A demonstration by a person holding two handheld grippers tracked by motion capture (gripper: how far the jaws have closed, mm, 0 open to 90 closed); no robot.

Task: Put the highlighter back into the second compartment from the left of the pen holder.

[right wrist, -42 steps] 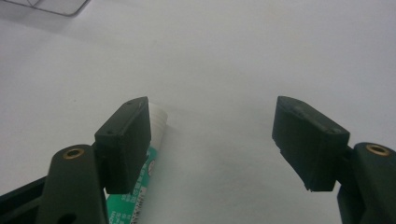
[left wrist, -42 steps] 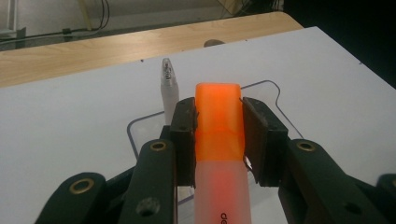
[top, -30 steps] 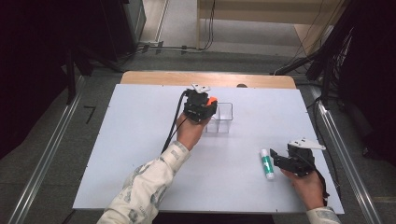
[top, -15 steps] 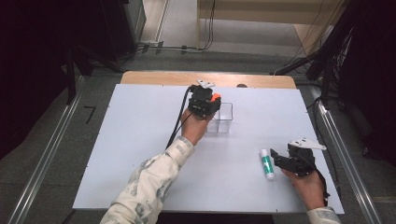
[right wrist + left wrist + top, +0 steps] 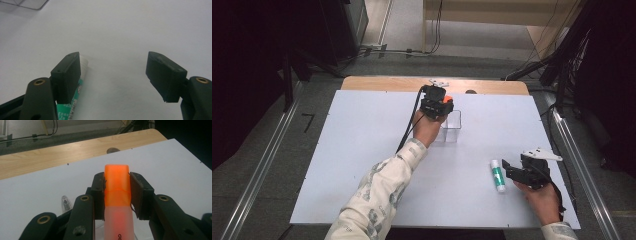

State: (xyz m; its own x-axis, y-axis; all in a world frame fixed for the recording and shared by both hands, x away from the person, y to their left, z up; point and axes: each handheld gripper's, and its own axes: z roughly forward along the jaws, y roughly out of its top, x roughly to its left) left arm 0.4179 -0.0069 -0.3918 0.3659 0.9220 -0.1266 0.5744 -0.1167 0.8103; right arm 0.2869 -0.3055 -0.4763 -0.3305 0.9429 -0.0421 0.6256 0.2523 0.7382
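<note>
Orange-capped highlighter (image 5: 117,195) sits clamped between the two black jaws of the left gripper (image 5: 438,102), its bright cap poking out past the pads and its frosted barrel running back toward the hand; both pads press flat against its sides. From the high view the person's left hand (image 5: 426,127), in a patterned sleeve (image 5: 382,190), holds that gripper above the far middle of the white table (image 5: 362,150), just over a small clear plastic box (image 5: 451,127) that stands on the surface. Beyond it runs the bare wooden strip (image 5: 387,84) at the table's far edge. Near the right front corner the right gripper (image 5: 512,170) rests low with its jaws spread wide and nothing between them. A white-and-green glue stick (image 5: 497,175) lies flat on the table just beside it, one end tucked against the outer side of the left-hand jaw in the right gripper view
</note>
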